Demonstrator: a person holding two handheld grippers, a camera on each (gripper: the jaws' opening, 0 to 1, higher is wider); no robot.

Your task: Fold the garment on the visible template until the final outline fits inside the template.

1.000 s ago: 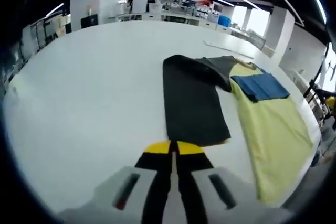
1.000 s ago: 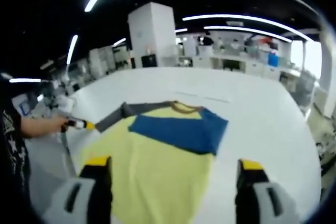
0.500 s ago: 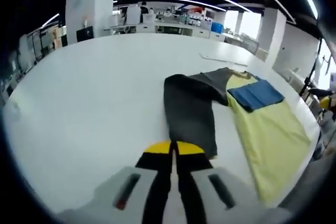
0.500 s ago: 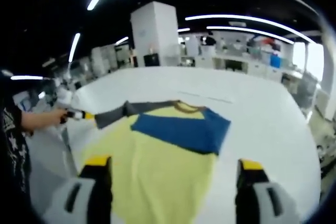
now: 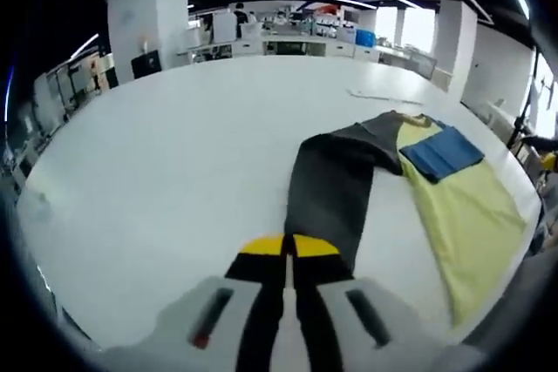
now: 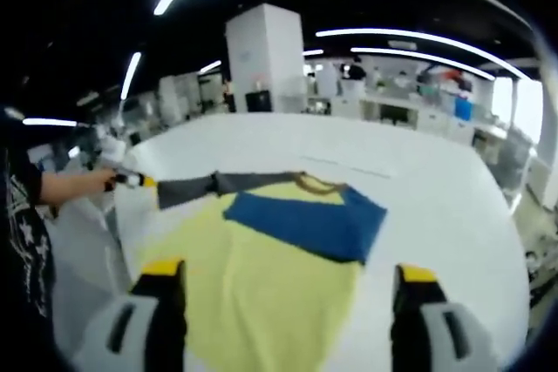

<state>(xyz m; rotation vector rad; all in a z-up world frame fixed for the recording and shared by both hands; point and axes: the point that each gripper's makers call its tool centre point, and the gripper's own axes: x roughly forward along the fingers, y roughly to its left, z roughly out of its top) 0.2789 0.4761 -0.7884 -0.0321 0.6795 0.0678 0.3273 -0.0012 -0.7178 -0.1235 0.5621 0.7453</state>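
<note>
Left gripper (image 5: 289, 248) clenched on dark sleeve (image 5: 336, 189) stretched across white table (image 5: 174, 145), right gripper (image 6: 288, 280) released above yellow shirt (image 6: 253, 276), blue sleeve (image 6: 305, 224) folded over chest, desks (image 6: 410, 111) behind.

I see grey grippers w/ black jaws, yellow tips; black printed tee sleeve (image 6: 22, 215) at view's left.
</note>
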